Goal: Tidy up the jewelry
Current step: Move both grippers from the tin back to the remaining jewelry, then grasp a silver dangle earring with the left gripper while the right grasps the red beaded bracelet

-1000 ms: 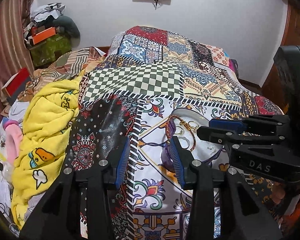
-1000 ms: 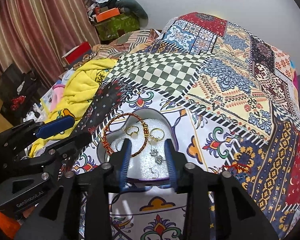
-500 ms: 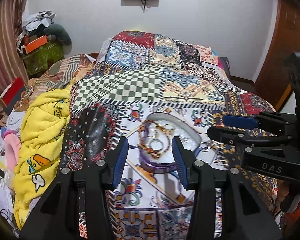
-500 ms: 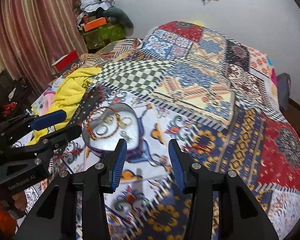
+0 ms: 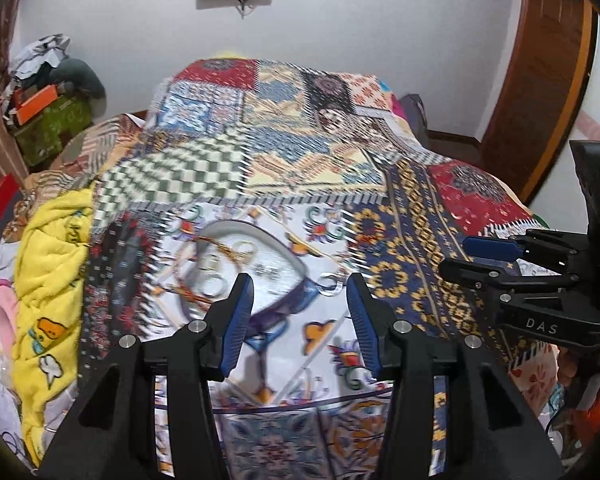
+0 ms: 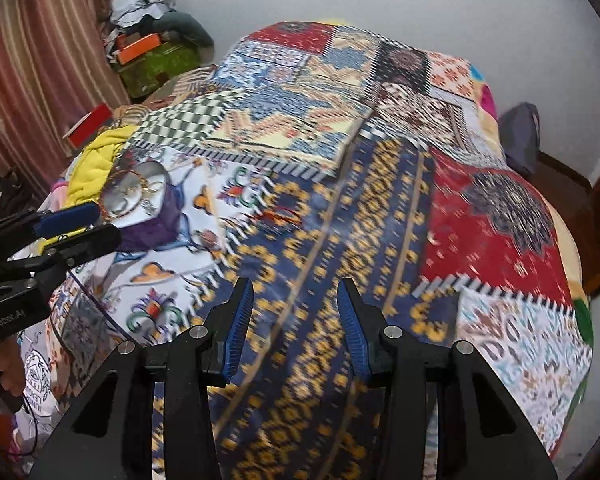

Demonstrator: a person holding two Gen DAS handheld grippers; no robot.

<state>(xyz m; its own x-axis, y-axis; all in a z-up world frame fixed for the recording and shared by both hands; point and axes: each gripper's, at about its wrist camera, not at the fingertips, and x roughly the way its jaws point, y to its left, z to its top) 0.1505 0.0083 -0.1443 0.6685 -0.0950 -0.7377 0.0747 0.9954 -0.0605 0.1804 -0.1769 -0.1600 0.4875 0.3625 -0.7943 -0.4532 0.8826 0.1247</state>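
Heart-shaped jewelry box (image 5: 260,256) on quilt (image 5: 400,216), point toward cameras; left claw (image 5: 300,312) opening, right claw (image 6: 294,312) parted, both empty.

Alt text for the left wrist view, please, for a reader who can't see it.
The left claw, jaws opening with nothing between them, hovers over a patchwork bedspread just right of a heart-shaped tray holding a bangle and rings. The right claw enters from the right; a yellow blanket lies left.
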